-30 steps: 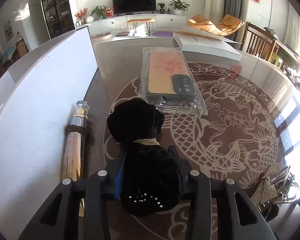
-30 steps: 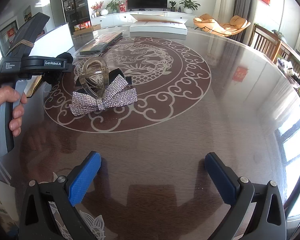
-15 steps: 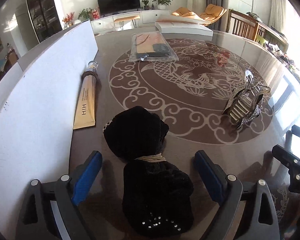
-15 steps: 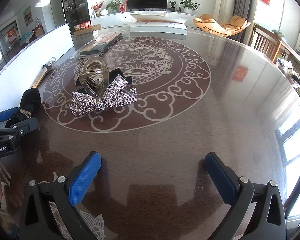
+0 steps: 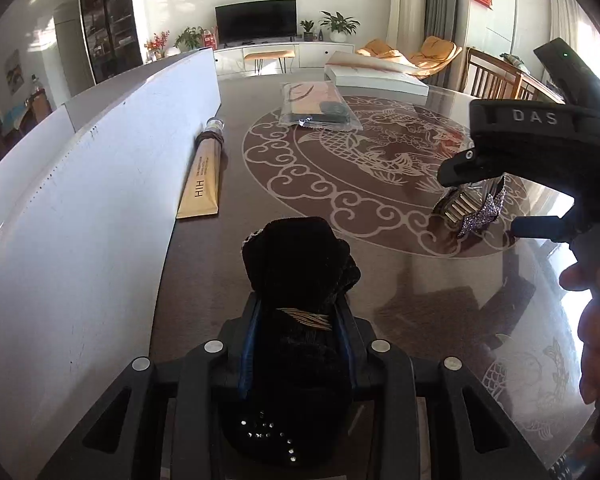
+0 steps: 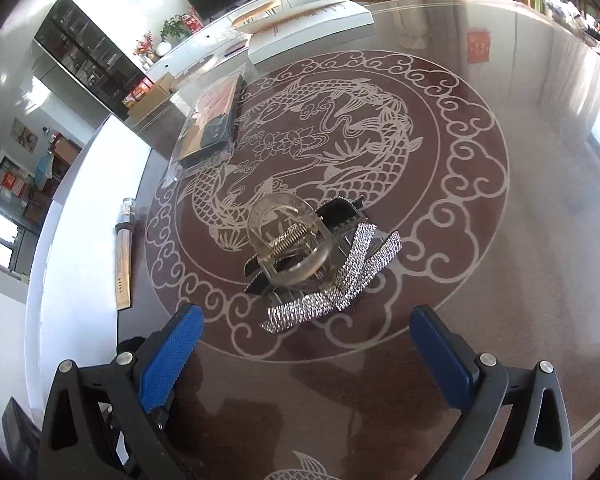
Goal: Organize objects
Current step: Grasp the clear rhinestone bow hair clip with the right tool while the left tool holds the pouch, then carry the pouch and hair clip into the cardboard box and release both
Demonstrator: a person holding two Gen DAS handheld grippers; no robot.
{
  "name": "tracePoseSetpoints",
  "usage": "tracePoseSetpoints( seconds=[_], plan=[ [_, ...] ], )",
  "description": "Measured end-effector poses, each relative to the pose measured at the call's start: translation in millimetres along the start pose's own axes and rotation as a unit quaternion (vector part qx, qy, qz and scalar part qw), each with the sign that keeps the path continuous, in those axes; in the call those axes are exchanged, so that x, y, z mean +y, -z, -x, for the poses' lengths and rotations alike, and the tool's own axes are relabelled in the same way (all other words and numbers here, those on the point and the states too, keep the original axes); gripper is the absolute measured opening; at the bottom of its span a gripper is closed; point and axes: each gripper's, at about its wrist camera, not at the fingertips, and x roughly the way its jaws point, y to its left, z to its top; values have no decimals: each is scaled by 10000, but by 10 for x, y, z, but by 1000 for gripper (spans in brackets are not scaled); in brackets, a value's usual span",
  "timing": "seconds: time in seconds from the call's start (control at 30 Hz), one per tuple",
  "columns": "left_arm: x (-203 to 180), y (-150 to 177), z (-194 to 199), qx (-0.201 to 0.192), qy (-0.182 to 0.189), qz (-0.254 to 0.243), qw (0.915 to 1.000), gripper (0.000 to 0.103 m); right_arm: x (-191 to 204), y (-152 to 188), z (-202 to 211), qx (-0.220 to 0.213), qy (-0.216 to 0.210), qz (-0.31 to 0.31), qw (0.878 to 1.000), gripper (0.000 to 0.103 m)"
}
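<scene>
The step in hand looks like a double pick-up: one hair accessory is being seized while the other gripper lines up on a second. The left gripper [image 5: 298, 336] has its blue-padded jaws closing on the black velvet hair bow with a gold band at its waist [image 5: 300, 304]; the pads sit against the bow's pinched middle, its upper lobe fanning out ahead of the fingers and its rhinestone-dotted lower lobe lying back between the gripper's arms.

The right gripper [image 6: 306, 350] hangs with its jaws wide apart and nothing between them, tipped down toward the clear plastic claw clip with a silver rhinestone ribbon bow [image 6: 320, 264]. That clip lies on the glass-topped round table with a dragon-and-cloud pattern [image 6: 480, 168], just ahead of the blue pads and roughly centred on the gap (the ribbon's nearest tail reaches closest to the fingers, though not yet between them).

My judgement is that the next move calls for lowering the right gripper forward until the pads straddle the clip's body rather than the floppy ribbon, then squeezing. The smooth, curved plastic could slip on the glass.

Along the white upright board [image 5: 100, 184] lies a tan tube with a clear cap [image 5: 204, 176], and farther off a clear plastic bag holding a flat orange-and-black item [image 5: 318, 108].
</scene>
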Motion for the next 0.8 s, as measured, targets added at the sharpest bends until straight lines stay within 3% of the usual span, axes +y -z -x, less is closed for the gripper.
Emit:
tracePoseSetpoints(
  seconds=[0.1, 0.13, 0.17, 0.33, 0.4, 0.67, 0.8],
  plan=[
    [9, 11, 6, -27, 17, -13, 10000, 34, 123, -79, -32, -291, 385, 422, 9979, 100],
    [14, 10, 2, -28, 31, 3, 10000, 34, 74, -60, -3, -379, 346, 473, 9976, 92],
    [17, 11, 5, -32, 39, 9, 10000, 33, -10, -33, 38, -415, 234, 490, 9977, 69],
    [9, 9, 2, -47, 46, 21, 10000, 33, -492, 104, 311, -516, -98, 645, 9965, 60],
    [13, 9, 5, -52, 77, 43, 9999, 33, -631, 138, 432, -613, -321, 756, 9947, 48],
    [-24, 84, 220, -281, 478, 226, 9982, 32, -747, 249, 746, -729, -626, 1084, 9895, 42],
    [-65, 56, 470, -431, 769, 311, 9956, 32, -595, 255, 958, -893, -908, 1223, 9843, 42]
  ],
)
